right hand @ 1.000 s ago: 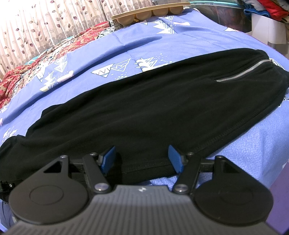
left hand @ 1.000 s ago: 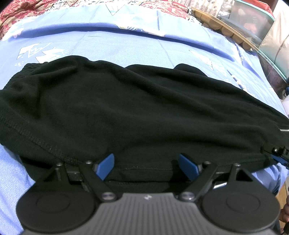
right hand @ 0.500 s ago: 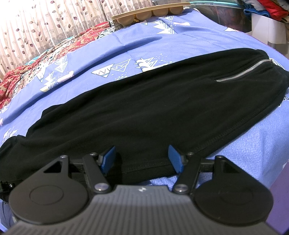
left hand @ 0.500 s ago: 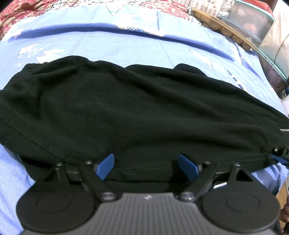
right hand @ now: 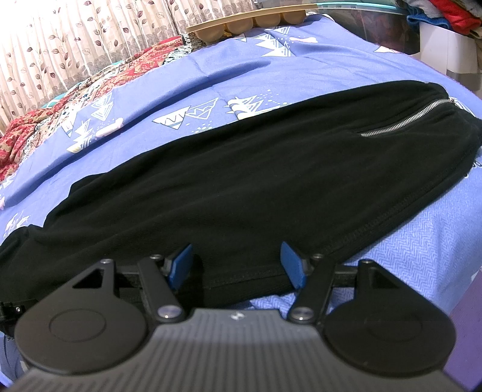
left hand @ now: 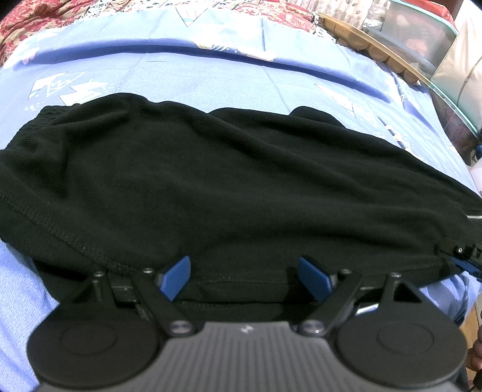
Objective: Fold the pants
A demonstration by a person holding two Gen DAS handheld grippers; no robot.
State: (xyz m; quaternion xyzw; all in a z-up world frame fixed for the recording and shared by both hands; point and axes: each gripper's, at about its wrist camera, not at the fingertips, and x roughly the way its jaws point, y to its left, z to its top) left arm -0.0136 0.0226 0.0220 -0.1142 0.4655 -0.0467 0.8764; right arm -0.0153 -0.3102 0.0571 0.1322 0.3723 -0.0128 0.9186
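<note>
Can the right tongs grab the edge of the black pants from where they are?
Probably yes. The right tongs stand open right at the near hem of the black pants, which lie flat on the blue sheet with nothing in between.

A home bedroom is indicated by a bed [right hand: 271, 99] spread with a blue patterned sheet, with leaf-print curtains [right hand: 75, 45] hung beyond it and stacked clothes [right hand: 436, 15] beside it.

Left gripper [left hand: 244, 276] tilted down, fingers [left hand: 176, 277] spread apart; right gripper [right hand: 236, 268] likewise, fingers [right hand: 180, 265] apart.
</note>
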